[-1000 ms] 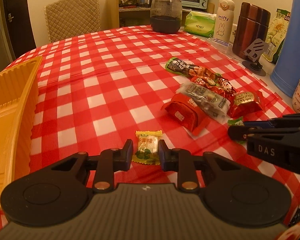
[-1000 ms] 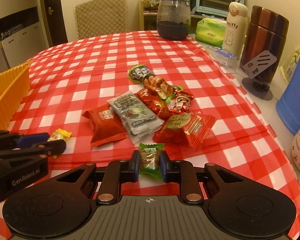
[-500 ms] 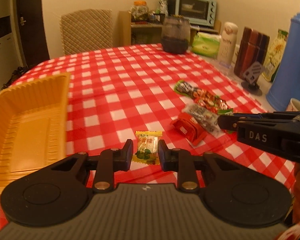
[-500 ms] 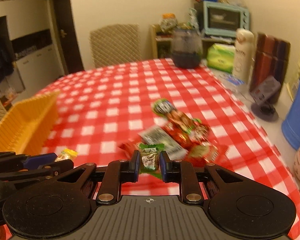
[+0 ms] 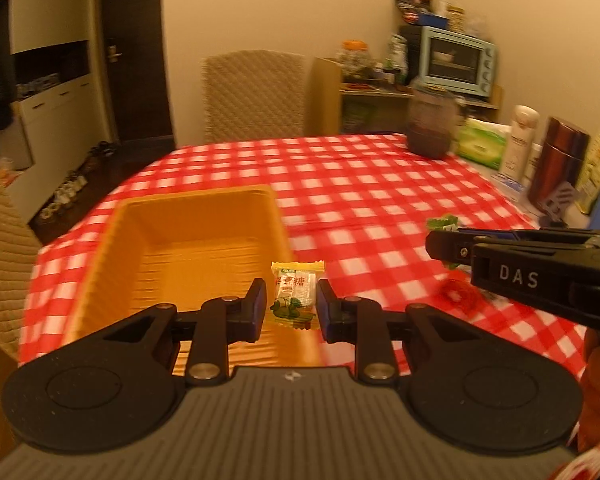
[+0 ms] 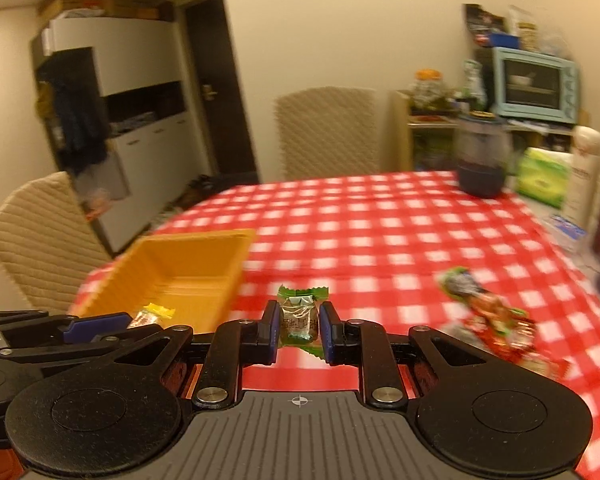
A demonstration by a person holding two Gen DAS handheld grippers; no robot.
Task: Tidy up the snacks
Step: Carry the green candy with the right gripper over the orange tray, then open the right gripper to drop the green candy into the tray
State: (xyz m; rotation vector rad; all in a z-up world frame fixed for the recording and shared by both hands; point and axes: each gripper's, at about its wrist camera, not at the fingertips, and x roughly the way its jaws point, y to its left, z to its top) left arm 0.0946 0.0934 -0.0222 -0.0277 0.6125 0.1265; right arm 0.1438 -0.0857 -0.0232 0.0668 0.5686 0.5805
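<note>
My left gripper (image 5: 291,305) is shut on a small yellow-wrapped candy (image 5: 295,299), held in the air over the near right part of the orange tray (image 5: 168,240). My right gripper (image 6: 299,326) is shut on a small green-wrapped candy (image 6: 300,312), raised above the checked tablecloth just right of the orange tray (image 6: 188,264). In the left wrist view the right gripper (image 5: 440,240) comes in from the right with a green wrapper tip showing. In the right wrist view the left gripper (image 6: 112,326) sits at the lower left with the yellow candy (image 6: 152,314). A blurred pile of snack packets (image 6: 492,320) lies on the right.
The table (image 5: 380,184) carries a red and white checked cloth. A dark jar (image 5: 430,124), a green tissue pack (image 5: 482,144), a white bottle (image 5: 520,140) and a brown flask (image 5: 560,160) stand along the far right. Padded chairs (image 6: 328,132) stand behind and at the left.
Both grippers rose off the table with their candies and swung left. The orange tray went from the left edge to under the left gripper; the snack pile slid off to the right.
</note>
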